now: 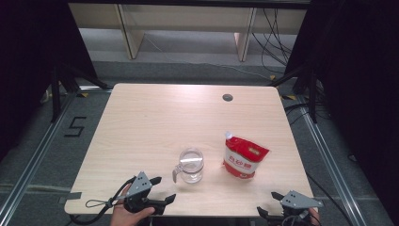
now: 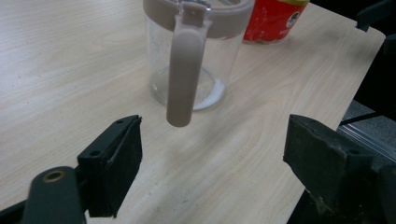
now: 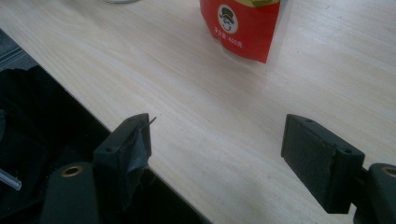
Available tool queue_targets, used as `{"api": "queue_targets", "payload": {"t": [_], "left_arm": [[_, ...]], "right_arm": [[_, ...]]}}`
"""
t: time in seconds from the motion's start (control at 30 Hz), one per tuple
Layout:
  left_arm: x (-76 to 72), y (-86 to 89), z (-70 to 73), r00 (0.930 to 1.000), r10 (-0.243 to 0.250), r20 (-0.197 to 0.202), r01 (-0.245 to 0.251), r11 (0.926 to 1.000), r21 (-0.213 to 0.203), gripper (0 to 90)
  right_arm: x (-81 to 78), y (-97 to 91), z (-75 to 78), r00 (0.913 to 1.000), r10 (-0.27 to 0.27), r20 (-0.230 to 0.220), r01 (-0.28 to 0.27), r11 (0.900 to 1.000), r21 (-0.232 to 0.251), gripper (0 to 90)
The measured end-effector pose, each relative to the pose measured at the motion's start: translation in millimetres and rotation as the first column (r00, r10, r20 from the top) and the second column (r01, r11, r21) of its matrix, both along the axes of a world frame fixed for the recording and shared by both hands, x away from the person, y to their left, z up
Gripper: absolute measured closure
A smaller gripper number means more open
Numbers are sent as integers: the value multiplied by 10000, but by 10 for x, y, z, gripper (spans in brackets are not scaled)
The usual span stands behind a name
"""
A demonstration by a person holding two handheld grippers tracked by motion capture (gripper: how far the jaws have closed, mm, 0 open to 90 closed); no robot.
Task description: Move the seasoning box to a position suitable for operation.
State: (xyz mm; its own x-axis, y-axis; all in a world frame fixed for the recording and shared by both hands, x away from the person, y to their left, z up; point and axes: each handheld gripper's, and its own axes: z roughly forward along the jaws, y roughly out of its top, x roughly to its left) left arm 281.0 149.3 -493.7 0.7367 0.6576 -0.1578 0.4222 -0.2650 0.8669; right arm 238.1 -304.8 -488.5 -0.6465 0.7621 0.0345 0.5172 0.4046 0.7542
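Both grippers wide, empty. L gripper (image 2: 212, 154) faces jug (image 1: 190, 165) handle at 12; off-centre closing could tip it. R gripper (image 3: 217, 158): pouch (image 1: 243, 158) at 12, floppy, may topple.

Clear jug (image 1: 190, 165) with taupe handle and rim — red pouch (image 1: 244, 157), white label — on pale wood-grain table (image 1: 155, 117).

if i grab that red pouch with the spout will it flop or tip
The red plastic spouted pouch looks soft-walled and full, so it would probably sag and shift under a grip. Its glossy film may be slippery. It seems to lie tilted on the pale wooden table, so tipping seems unlikely.
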Motion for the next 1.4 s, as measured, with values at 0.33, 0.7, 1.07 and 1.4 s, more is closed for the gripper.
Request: {"api": "queue_targets", "payload": {"t": [0.33, 0.7, 1.07, 1.4], "left_arm": [[68, -40, 23, 9993, 304, -222, -309, 9993, -230, 201], [193, -98, 76, 9989, 434, 162, -430, 9987, -276, 273], [356, -186, 24, 9973, 270, 683, -281, 9995, 154, 506], [352, -206, 48, 9921, -545, 1129, 464, 9962, 731, 723]], "right_arm": [[3, 23, -9, 9999, 46, 125, -45, 9999, -90, 251], [-3, 34, -8, 10000, -51, 19, 52, 9999, -160, 251], [0, 60, -19, 9999, 110, -90, -112, 9997, -210, 251], [-3, 81, -26, 9998, 179, -100, -181, 9996, -212, 251]]}}
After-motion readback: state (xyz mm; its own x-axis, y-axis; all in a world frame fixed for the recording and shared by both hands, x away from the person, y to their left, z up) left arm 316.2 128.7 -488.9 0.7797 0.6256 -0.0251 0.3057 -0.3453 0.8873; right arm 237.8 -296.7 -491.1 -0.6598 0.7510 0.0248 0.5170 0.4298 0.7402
